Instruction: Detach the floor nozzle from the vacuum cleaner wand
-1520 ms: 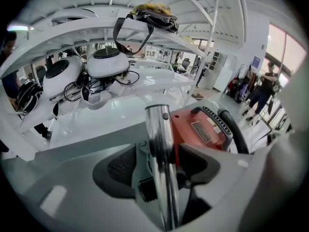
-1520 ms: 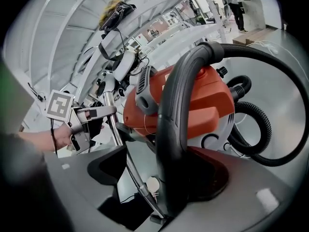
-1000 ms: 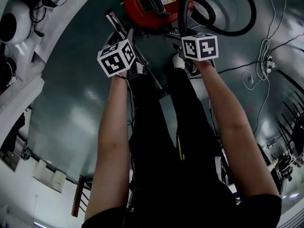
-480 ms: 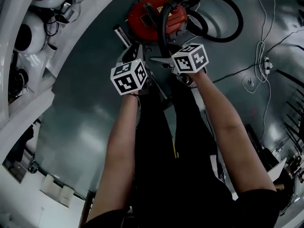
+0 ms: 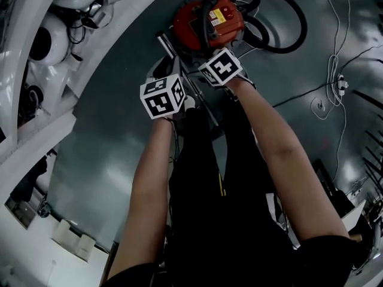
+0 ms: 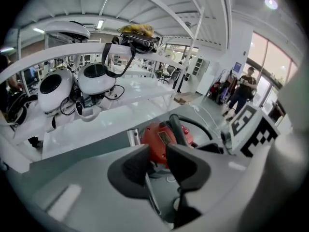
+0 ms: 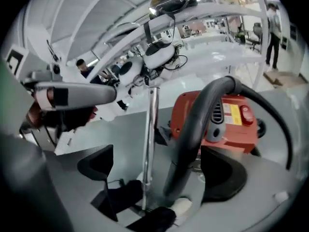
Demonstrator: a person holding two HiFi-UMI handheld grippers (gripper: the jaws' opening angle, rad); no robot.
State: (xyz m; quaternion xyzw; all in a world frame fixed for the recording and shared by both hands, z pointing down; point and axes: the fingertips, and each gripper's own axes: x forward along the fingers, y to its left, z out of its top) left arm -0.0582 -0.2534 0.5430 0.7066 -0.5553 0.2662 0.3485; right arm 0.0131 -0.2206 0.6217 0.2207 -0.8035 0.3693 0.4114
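Chrome wand [image 7: 149, 144] lies along the floor [image 5: 114, 118] from the red canister [image 7: 236, 120] toward the person's feet, its near end lost in dark shapes where no nozzle can be made out. The grasp seems only being set up: the right claw [image 7: 161, 167] is opening, wand and black hose [image 7: 193, 129] between its jaws untouched; the left claw [image 6: 158, 166] stands narrowly apart on nothing. Next comes closing on the wand alone.

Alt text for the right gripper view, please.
The right tongs, jaws wide and opening, straddle an upright metal wand and a black hose without gripping either. Behind them a red vacuum cleaner sits on a grey floor.
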